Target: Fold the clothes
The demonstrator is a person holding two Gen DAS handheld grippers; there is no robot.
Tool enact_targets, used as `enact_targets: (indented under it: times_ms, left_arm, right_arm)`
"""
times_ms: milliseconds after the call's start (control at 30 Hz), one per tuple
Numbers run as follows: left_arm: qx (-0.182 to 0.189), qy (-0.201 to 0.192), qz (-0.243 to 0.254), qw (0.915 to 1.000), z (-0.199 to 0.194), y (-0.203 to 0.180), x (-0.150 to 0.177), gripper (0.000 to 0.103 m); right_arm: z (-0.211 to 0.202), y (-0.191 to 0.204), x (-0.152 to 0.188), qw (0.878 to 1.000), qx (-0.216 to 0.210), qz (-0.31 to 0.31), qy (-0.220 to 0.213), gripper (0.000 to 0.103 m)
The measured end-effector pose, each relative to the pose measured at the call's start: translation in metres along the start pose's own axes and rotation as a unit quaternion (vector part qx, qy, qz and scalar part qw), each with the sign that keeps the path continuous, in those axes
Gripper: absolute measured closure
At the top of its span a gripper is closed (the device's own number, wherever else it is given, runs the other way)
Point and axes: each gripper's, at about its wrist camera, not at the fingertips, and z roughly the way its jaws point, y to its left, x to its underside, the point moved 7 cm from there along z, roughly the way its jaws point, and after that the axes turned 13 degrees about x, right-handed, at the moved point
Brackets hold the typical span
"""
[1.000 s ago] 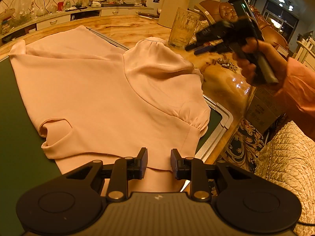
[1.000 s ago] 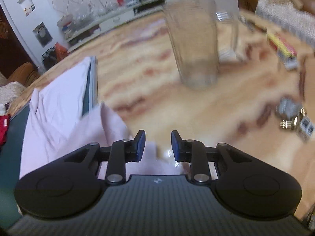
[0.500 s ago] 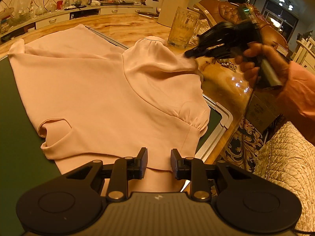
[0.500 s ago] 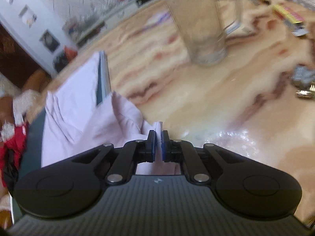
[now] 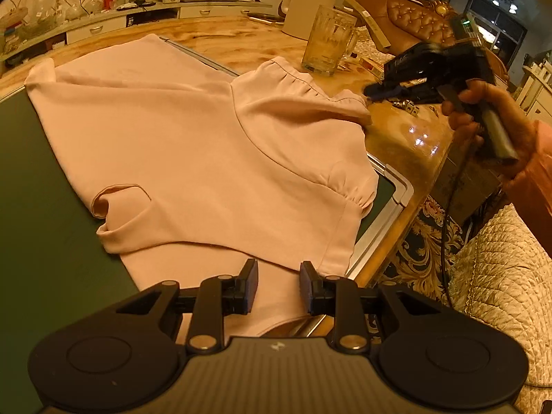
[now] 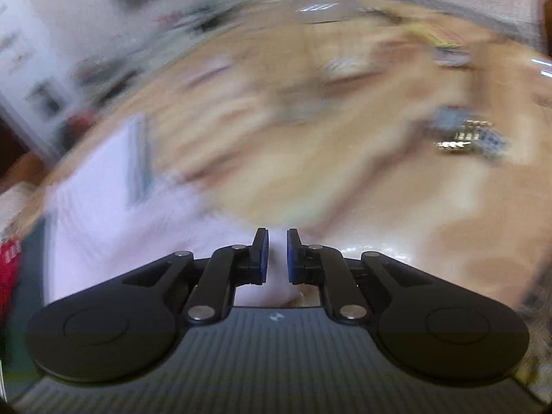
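Left wrist view: a pink blouse [image 5: 193,145] lies spread on a dark green mat [image 5: 31,186] on the marble-patterned worktop [image 5: 407,138]. The left gripper [image 5: 278,288] hovers over the blouse's near hem with a narrow gap between its jaws, nothing in them. A glass mug [image 5: 327,39] stands beyond the blouse. A hand [image 5: 490,117] holds the right gripper [image 5: 371,95] at the tip of the blouse's far sleeve.

Right wrist view: heavily blurred. The right gripper [image 6: 275,255] has its jaws slightly apart and opening, with pale fabric behind them; no cloth is pinched between the pads [image 6: 262,255].
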Motion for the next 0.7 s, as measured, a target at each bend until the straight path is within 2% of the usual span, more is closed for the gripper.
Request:
enact_targets:
  times_ms: [33,133,233,333,433,500,633,700]
  left_arm:
    - [-0.001,0.002,0.003,1.0000,0.000,-0.001,0.000,0.072]
    - [-0.009,0.008,0.019,0.9997,0.001,-0.004,0.000,0.072]
    - [-0.008,0.006,0.019,0.9998,0.001,-0.004,0.001,0.072]
    - [-0.006,0.006,0.017,0.9998,-0.001,-0.003,0.003,0.072]
    - [-0.007,0.008,0.017,0.9998,-0.004,-0.002,0.005,0.072]
    - [-0.008,0.007,0.013,0.9998,-0.007,0.000,0.007,0.072]
    - [-0.014,0.001,0.002,0.9999,-0.014,0.007,0.011,0.072]
    - [-0.018,-0.003,-0.007,0.9998,-0.019,0.012,0.013,0.072]
  right_arm:
    - [-0.007,0.015,0.010,0.999,-0.042,-0.028,0.014,0.089]
    - [-0.019,0.045,0.044,0.990,-0.076,-0.098,0.068,0.089]
    - [-0.024,0.049,0.065,0.989,-0.044,-0.117,0.075,0.087]
    - [-0.018,0.045,0.074,0.990,-0.055,-0.094,0.094,0.086]
    - [-0.009,0.048,0.078,0.990,-0.046,-0.086,0.103,0.086]
    - [-0.013,0.049,0.083,0.992,-0.042,-0.073,0.099,0.101]
    - [-0.020,0.043,0.092,0.991,-0.036,-0.068,0.112,0.101]
    - [-0.022,0.040,0.098,0.989,-0.025,-0.077,0.121,0.098]
